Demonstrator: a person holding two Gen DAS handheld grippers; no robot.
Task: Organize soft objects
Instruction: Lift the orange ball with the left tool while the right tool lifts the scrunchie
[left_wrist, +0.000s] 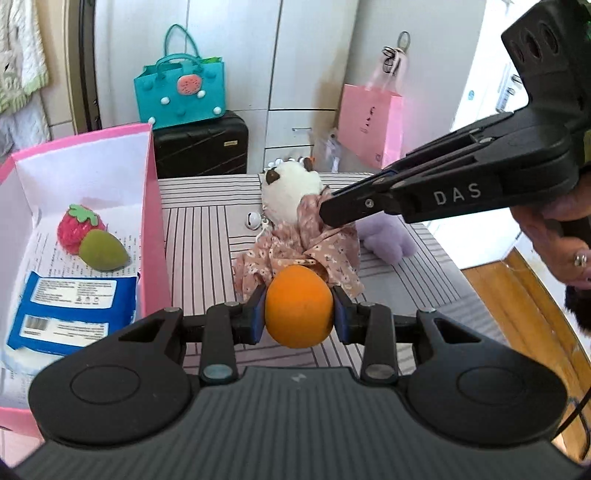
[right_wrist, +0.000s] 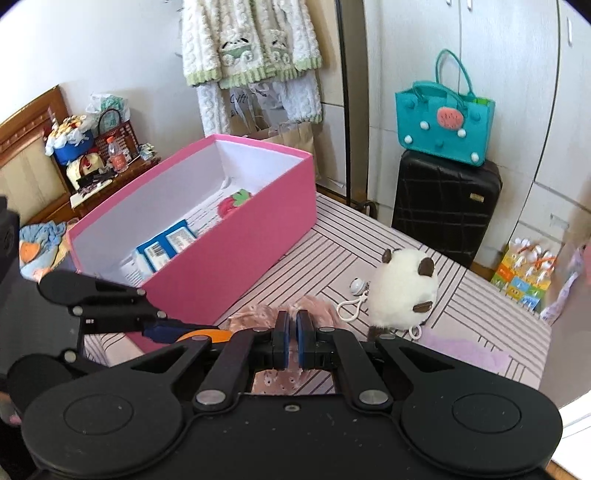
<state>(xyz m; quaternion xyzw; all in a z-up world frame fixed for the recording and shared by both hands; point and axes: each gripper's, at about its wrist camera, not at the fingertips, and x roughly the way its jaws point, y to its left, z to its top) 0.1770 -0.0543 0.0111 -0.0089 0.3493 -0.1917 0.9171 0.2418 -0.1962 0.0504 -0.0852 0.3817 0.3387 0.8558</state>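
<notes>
Orange ball (left_wrist: 298, 306) squeezed in left claw (left_wrist: 299, 314), just right of the pink box (left_wrist: 153, 206); right claw (right_wrist: 292, 339) clamped shut on floral cloth (left_wrist: 295, 247) over the bench (left_wrist: 207, 221).

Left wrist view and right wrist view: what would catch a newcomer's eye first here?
The orange ball clamped in the left gripper, low and central. Behind it, the right gripper pinches the pink floral cloth beside a white plush on the striped table. At left, the open pink box holds a strawberry toy.

Left tool (left_wrist: 299, 312) gripping; right tool (right_wrist: 292, 341) clamped.
</notes>
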